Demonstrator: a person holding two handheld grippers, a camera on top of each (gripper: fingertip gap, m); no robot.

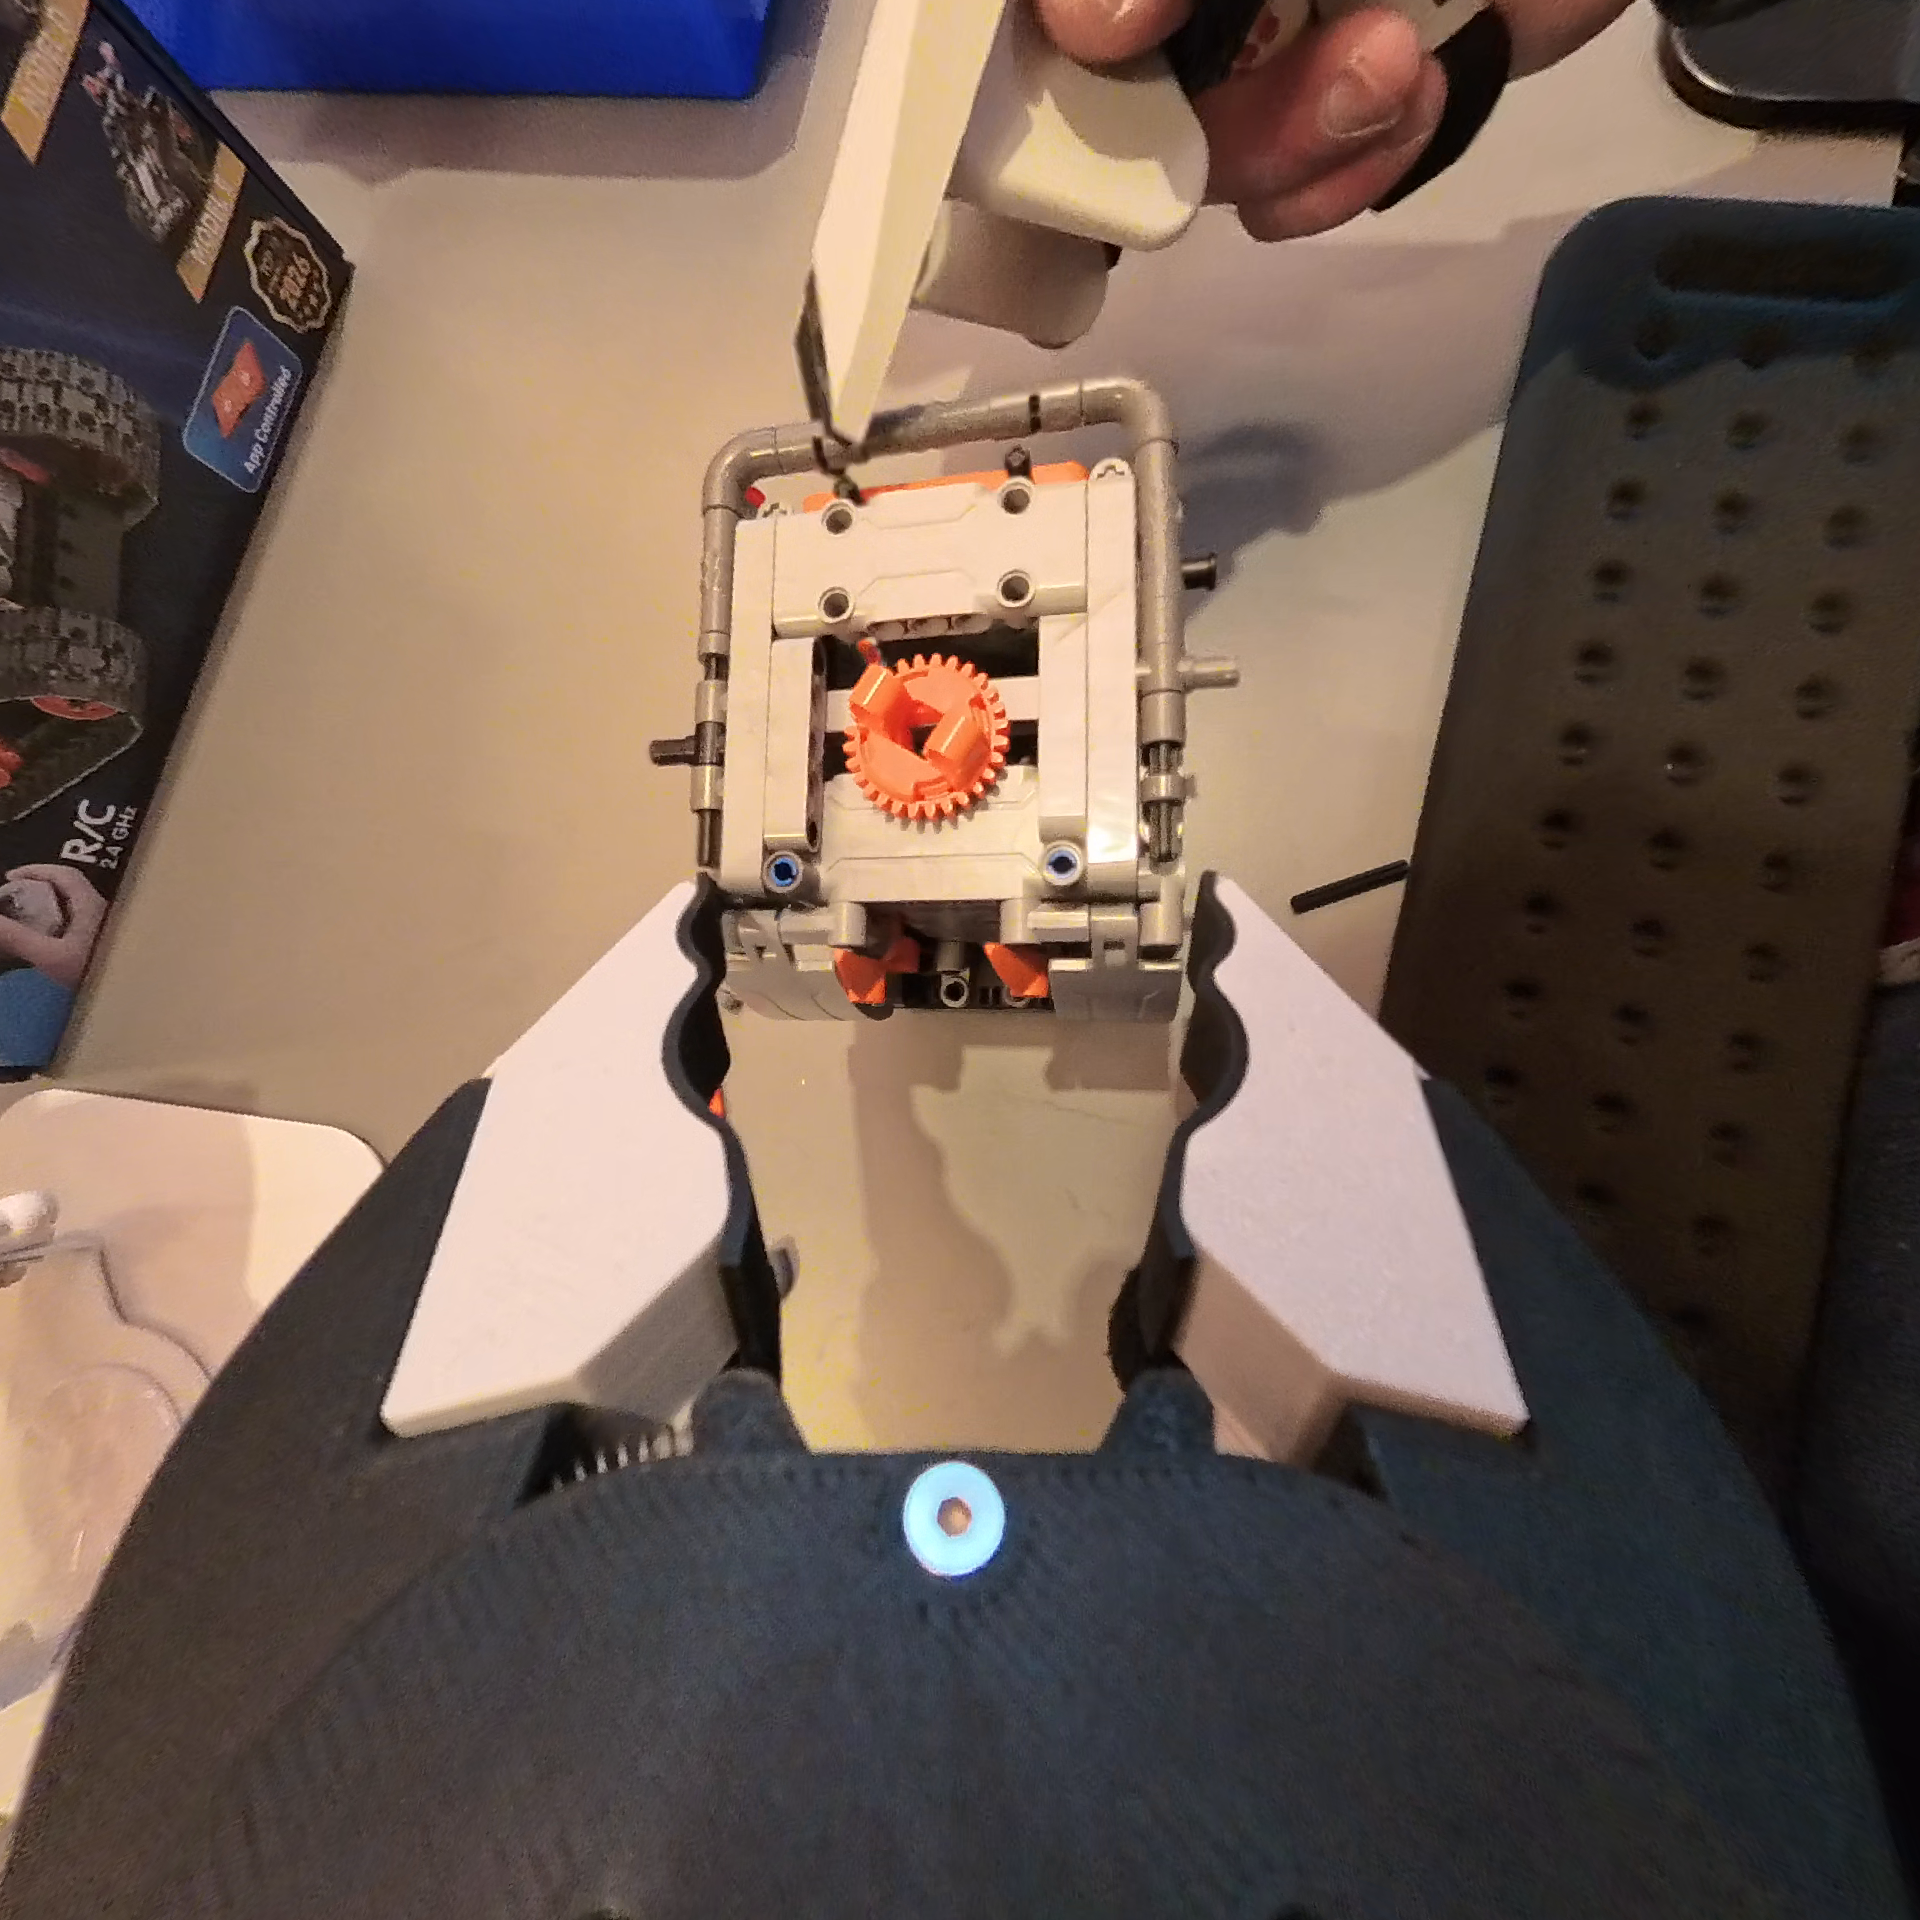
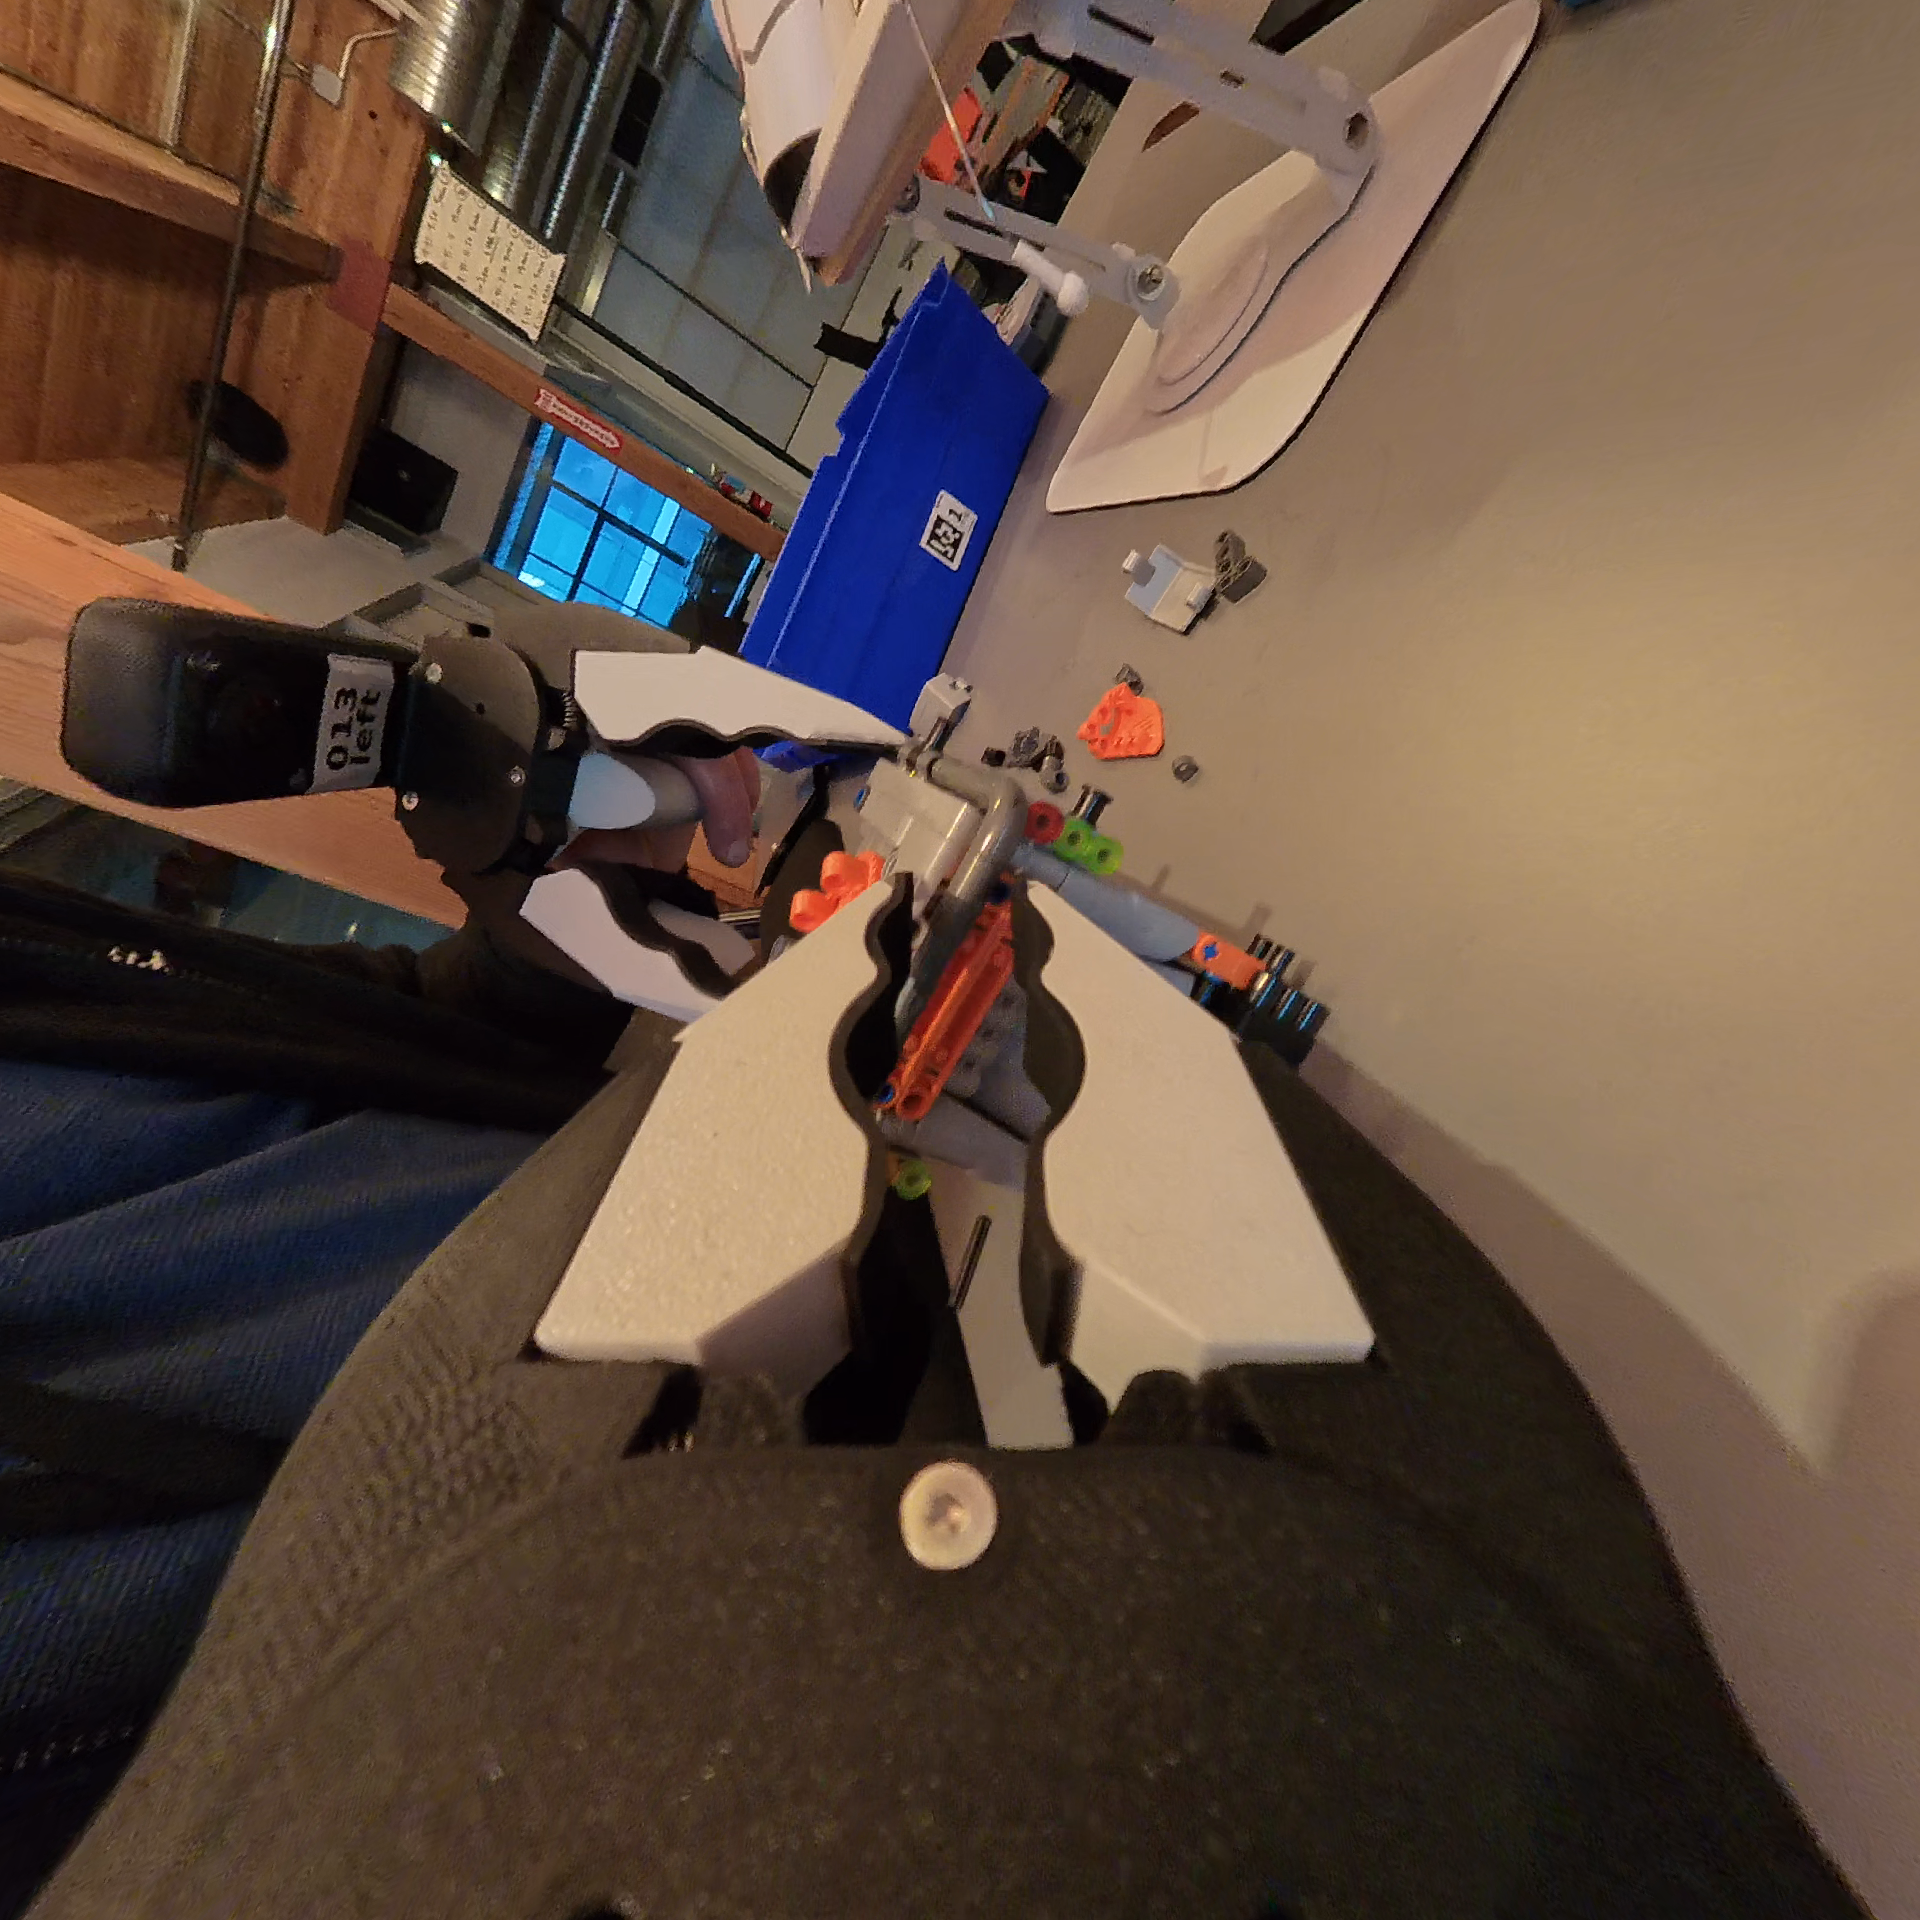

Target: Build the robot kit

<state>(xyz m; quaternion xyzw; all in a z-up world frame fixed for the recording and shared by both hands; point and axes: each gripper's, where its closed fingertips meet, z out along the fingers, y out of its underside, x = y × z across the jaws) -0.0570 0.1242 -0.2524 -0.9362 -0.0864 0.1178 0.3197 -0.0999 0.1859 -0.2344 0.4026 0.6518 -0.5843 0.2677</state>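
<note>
The left gripper [image 1: 956, 935] is clamped on the near end of a grey brick model [image 1: 935, 727]; its two white fingers press on the two sides of the model, and the model is lifted a little above the counter [image 1: 499, 582]. On top of the model sits an orange gear [image 1: 925, 743]. A grey bent tube [image 1: 1132, 416] runs around the far end and the sides of the model like a frame.

The right gripper [image 2: 961, 914] meets the model from the far side. Its fingers are nearly together with the tube between them, so it appears to pinch the tube, just beside a small black pin [image 1: 844, 483]. An orange beam [image 2: 951, 997] of the model shows in the gap behind the fingertips.

A black axle [image 1: 1349, 885] lies on the counter near the model, beside a dark pad [image 1: 1662, 727] with holes. Loose parts lie farther off, among them an orange plate [image 2: 1120, 724] and a green connector [image 2: 1089, 844].

Writing is on four things. A dark box [image 1: 125, 416] at the left has printed pictures of a tracked vehicle, badges and text. A blue bin [image 2: 914, 499] carries a small white sticker [image 2: 948, 542]. The body of the left gripper has a white label [image 2: 353, 717]. A paper sheet [image 2: 488, 255] hangs on the far wall.
</note>
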